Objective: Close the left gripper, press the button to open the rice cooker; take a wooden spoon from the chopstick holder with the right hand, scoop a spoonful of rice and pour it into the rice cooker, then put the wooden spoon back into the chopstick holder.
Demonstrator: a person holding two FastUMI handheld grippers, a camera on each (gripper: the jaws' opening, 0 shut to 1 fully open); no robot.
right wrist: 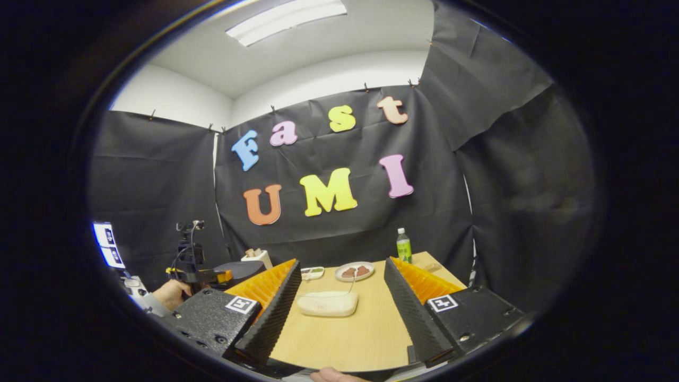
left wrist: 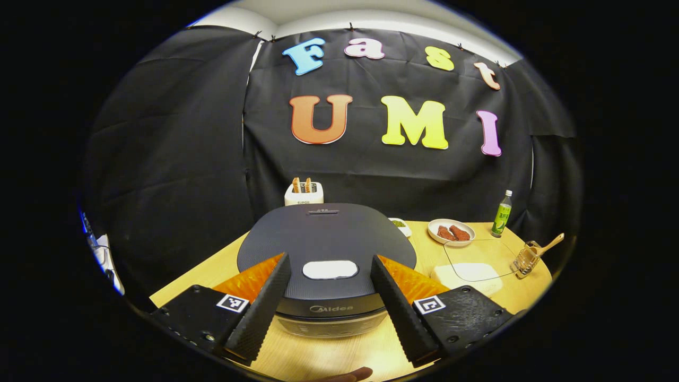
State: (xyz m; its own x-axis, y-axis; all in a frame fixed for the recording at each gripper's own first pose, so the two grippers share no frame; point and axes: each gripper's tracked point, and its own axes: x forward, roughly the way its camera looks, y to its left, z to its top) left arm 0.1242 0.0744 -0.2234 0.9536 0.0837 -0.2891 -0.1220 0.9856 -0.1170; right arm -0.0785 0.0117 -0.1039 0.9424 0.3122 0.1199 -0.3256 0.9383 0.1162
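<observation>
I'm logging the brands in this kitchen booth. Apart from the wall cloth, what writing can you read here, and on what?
"Midea": on the front of the rice cooker, below its lid, in the left gripper view.
"SUPOR": on the front of the toaster behind it.
Bottle: its print is too small to read in either view.

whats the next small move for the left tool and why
Probably close the left tool first: its fingers stand wide apart, straddling the white button on the shut rice cooker, and closed tips would press it better.
</observation>
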